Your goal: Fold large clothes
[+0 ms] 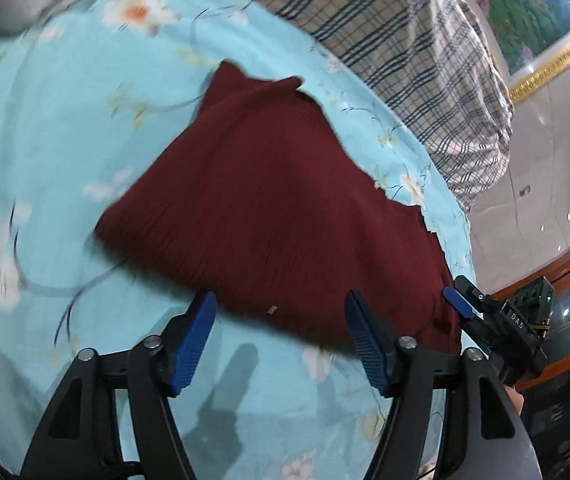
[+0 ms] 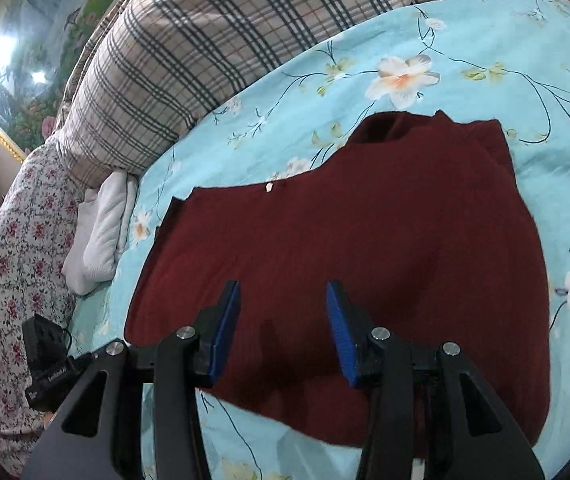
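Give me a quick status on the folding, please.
Left tongs open, empty. Right tongs open, empty. Red sweater lies folded on the blue sheet. Nothing in the way.

We see a dark red ribbed sweater (image 2: 385,248) lying flat on the bed, already folded into a compact shape. Its collar end points away from us toward the bed's far side.

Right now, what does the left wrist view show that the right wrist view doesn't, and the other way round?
Only the left wrist view shows the gold picture frame, the shiny floor and the right tool at the sweater's edge. Only the right wrist view shows the white towel and the flowered pillow. Both show the dark red sweater on the blue flowered sheet, the plaid blanket, and open tools.
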### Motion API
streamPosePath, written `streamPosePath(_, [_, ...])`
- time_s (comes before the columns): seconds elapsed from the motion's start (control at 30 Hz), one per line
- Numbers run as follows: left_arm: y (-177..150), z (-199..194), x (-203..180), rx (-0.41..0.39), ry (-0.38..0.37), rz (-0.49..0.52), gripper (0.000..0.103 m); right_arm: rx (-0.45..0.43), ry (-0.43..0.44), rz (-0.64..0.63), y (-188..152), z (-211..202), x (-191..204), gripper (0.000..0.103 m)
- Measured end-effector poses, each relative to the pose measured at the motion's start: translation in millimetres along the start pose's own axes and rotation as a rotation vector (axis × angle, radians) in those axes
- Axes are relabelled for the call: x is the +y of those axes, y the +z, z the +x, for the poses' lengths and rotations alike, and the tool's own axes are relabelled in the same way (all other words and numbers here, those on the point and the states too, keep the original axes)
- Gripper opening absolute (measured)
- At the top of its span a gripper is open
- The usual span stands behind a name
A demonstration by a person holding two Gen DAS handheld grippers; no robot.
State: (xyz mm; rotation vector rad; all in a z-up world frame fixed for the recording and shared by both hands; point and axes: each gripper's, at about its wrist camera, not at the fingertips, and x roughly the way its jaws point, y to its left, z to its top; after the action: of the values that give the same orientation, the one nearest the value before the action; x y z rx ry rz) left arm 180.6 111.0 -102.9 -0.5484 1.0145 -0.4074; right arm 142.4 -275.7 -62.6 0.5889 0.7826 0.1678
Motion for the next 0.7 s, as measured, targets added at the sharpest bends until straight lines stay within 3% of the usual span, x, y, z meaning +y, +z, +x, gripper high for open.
streamPosePath(0.13, [-4.9,9.3,19.6,0.021,-0.010,-0.073,0.070,0.017,-0.003,-0.022,-5.6,2.6,8.7,0.038])
streamPosePath(0.33, [15.0,26.1,20.6,-0.020,-0.023,-0.094,0.080,0.047,0.009,-0.035,-5.7,17.0,20.9,0.038])
streamPosePath(0.5, [39.4,40.5,25.2,-0.079,-0.025,-0.159,0.080,0.091,0.036,-0.091,-4.6,43.4,44.5,0.038])
streamPosePath(0.63, [48.0,47.3,23.5,-0.116,0.009,-0.165,0.071,0.121,0.029,-0.132,-0.4,67.9,55.1,0.038])
streamPosePath(0.7, [50.3,50.2,20.2,-0.123,0.022,-0.152,0.054,0.147,0.004,-0.154,0.1,80.9,57.0,0.037])
